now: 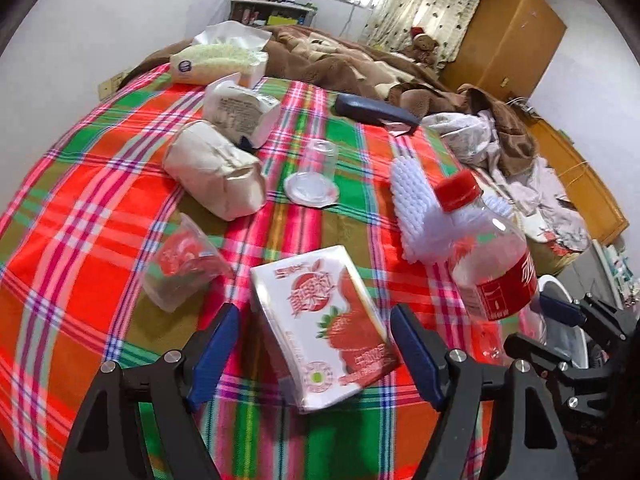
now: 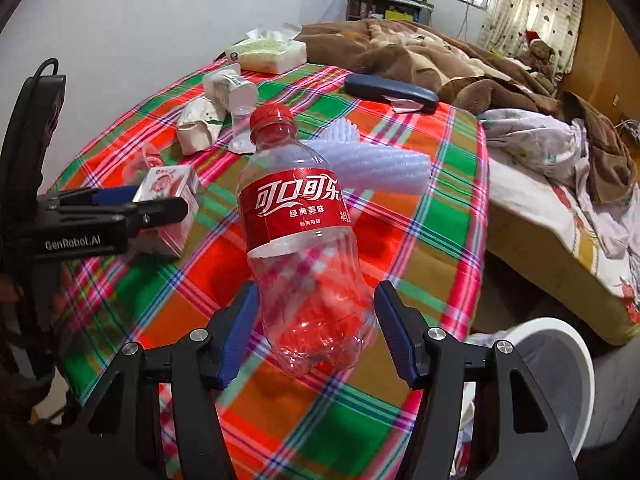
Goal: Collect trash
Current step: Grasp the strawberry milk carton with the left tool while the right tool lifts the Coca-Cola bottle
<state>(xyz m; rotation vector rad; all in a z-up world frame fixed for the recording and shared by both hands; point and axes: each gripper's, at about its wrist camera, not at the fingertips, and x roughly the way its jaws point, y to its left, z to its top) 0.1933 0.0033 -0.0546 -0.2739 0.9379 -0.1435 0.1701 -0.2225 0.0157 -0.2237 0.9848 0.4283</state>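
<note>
Left gripper [image 1: 314, 312]: jaws clenched on the strawberry drink carton [image 1: 324, 340], one blue pad on each long side. The carton is tilted, with its shadow on the cloth beneath it, over the near edge of the worktop [image 1: 80, 216], which is covered in a red, green and pink plaid cloth. Right gripper [image 2: 317, 288]: jaws closed on the lower body of an empty cola bottle [image 2: 296, 208] with a red label and red cap on. The bottle leans cap-away and is clear of the cloth, near the worktop's near right corner. A white bin [image 2: 548, 324] stands on the floor just past that corner, below the right gripper. On the cloth beyond the carton are a clear wrapper with red contents [image 1: 184, 264] toward the left, then a clear plastic cup [image 1: 316, 176] on its side near the middle. Left of the cup are a crumpled paper bag [image 1: 216, 168] and a white packet [image 1: 240, 108] behind it. A white foam net sleeve [image 1: 412, 200] lies toward the right edge, behind the bottle. A dark blue case [image 1: 376, 112] and a tissue pack [image 1: 220, 58] sit along the far edge. A bed with a brown blanket [image 2: 420, 52] lies beyond the worktop.
</note>
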